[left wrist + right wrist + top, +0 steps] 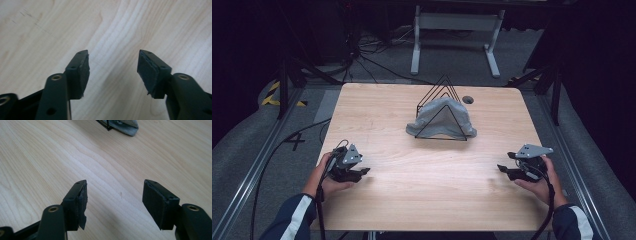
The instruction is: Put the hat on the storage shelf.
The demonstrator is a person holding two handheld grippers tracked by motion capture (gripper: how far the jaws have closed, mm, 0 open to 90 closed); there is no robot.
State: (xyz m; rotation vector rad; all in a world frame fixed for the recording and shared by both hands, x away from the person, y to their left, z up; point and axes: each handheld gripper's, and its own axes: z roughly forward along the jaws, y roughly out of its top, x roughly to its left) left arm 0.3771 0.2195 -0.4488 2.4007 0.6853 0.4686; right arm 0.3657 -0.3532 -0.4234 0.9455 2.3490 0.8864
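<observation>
The left tool [362,173] sits low at the near left of the wooden surface [427,200], held in the person's left hand [328,182], its jaws pointing inward toward the middle and standing apart with nothing between them. In the left gripper view the left tool [113,66] shows both dark pads [84,72] spread wide over bare wood grain. Ahead of both tools and between them, toward the far side of the surface, a black wire rack [441,107] of nested triangular frames stands upright, and a grey cloth [439,120] is draped among its wires, spilling onto the wood on either side. Just beyond the rack, a small dark hole [468,99] marks the surface. The right tool [503,170], gripped by the right hand [539,182] at the near right, points inward as well, jaws parted and empty. In the right gripper view the right tool [115,192] has its pads wide apart, with a corner of the cloth [125,126] and a bit of rack wire [106,126] well ahead of it.
</observation>
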